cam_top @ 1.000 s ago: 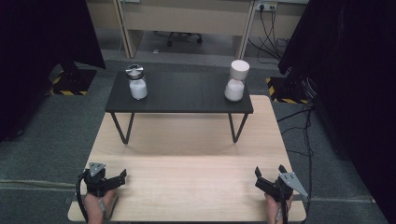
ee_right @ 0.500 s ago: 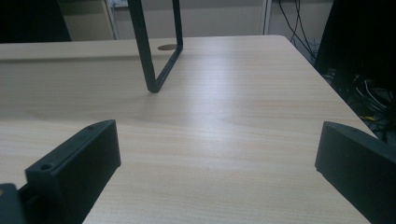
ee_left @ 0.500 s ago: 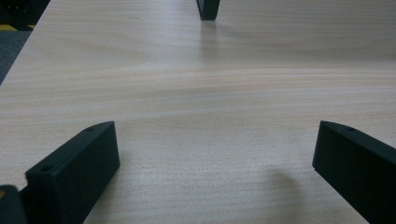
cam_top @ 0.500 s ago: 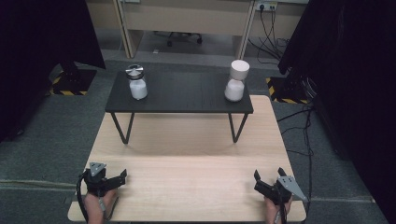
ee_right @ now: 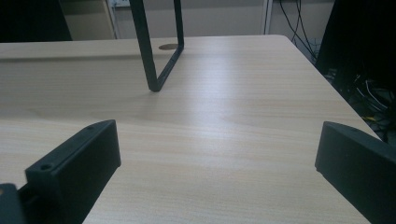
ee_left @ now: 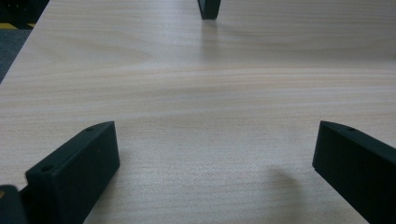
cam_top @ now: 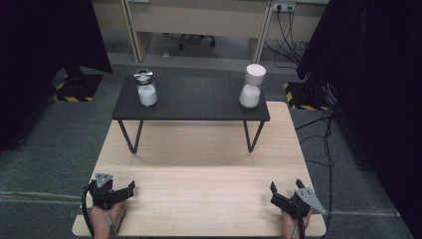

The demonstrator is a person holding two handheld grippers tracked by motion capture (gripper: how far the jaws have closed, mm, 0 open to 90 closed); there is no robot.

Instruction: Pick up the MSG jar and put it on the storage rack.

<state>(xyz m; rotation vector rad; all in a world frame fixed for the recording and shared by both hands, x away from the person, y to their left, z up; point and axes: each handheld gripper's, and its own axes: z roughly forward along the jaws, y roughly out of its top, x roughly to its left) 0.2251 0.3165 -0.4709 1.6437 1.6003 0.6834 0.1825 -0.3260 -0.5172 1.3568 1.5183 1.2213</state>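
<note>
Hand-held gripper on the left [cam_top: 124, 190] rests at the near left corner of the light wooden desk [cam_top: 209, 174], its two black jaws spread wide with bare wood between them, as the left gripper view confirms [ee_left: 212, 154]. Taking the small black stand [cam_top: 191, 102] at the far half of the desk as the landmark, this gripper sits well in front of the stand's left legs. On the stand's left end is a glass jar [cam_top: 146, 88] with a metal lid, filled with something white; by its look it is rigid, smooth and breakable, moderately heavy for its size, and the glass could slip under hard jaws. The safest hold is probably across the body just below the lid, jaws level, squeezing gently. On the stand's right end is a white hourglass-shaped container [cam_top: 252, 85] with a broad round top and a narrower waist; it looks stiff and top-heavy, so it may tip if nudged high up, and the waist seems the natural place to pinch. Well in front of the stand's right legs, the right hand-held gripper [cam_top: 286, 191] lies at the near right corner, jaws likewise spread apart and holding nothing [ee_right: 217, 154].
</note>
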